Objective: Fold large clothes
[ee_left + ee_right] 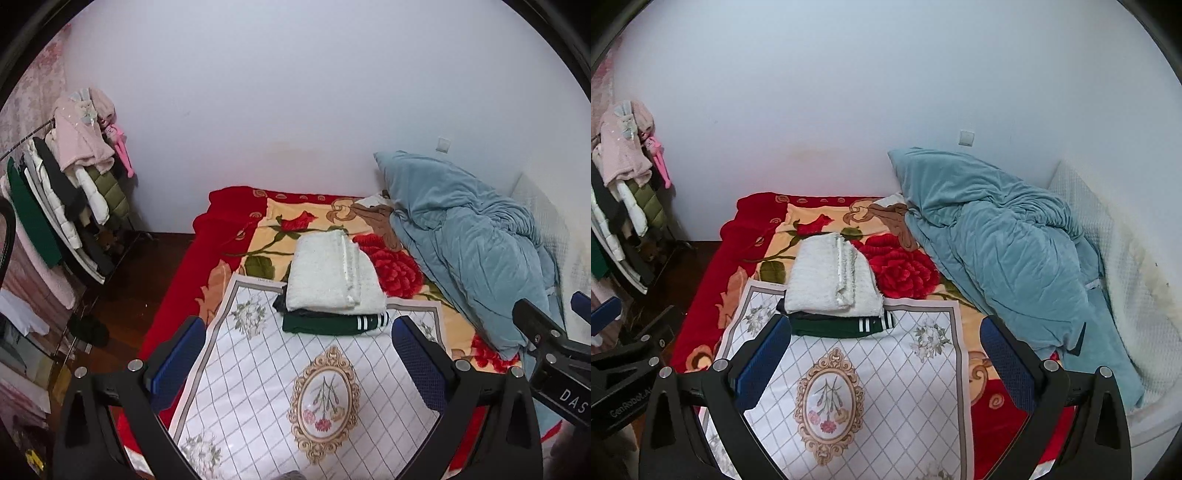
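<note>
1. Left gripper (297,363) is hovering over the bed, jaws spread wide, nothing between the blue pads (177,360).
2. Right gripper (886,360) is doing likewise: jaws apart, pads (1006,362) bare, gripping nothing. Its black body is showing at the right edge of the left view, so the two tools are hanging side by side.
3. Below both, a white mat (886,387) with a diamond grid and an oval flower medallion is lying flat on the bed.
4. At the far edge of that mat, the folded clothes are sitting in a stack: a fluffy white garment (330,275) on top, a dark green garment (332,323) with white stripes underneath, and a dark layer peeking out between them at the left side.
5. The stack is lying partly on the mat, partly on a red blanket (897,266) with big rose prints that is covering the bed.
6. To the right, a crumpled light-blue quilt (1004,251) is heaping up against the white wall (849,92), beside a white padded headboard (1108,236).
7. Far left, a clothes rack (62,199) is standing on the dark wood floor (140,273), loaded with pink, white, green and black coats.
</note>
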A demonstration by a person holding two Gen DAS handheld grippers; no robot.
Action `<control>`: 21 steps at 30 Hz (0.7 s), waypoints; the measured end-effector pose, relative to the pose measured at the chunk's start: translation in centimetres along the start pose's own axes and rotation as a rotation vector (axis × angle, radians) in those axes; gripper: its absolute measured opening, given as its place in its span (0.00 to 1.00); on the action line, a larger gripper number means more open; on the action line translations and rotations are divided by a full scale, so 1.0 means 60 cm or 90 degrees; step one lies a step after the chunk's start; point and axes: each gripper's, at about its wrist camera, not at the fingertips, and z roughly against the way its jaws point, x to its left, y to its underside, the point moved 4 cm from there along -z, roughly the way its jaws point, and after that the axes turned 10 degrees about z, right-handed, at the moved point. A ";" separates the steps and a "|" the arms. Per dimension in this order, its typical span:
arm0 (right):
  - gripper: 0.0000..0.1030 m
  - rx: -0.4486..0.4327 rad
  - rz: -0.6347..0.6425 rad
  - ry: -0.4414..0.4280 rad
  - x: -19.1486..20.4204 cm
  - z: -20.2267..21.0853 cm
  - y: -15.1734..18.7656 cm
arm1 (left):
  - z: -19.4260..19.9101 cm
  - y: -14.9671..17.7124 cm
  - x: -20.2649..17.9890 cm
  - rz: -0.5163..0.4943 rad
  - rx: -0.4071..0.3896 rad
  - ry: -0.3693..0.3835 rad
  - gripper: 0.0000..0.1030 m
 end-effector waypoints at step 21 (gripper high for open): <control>1.00 -0.020 0.031 -0.011 -0.012 0.107 -0.030 | 0.096 0.003 0.012 0.023 -0.018 -0.006 1.00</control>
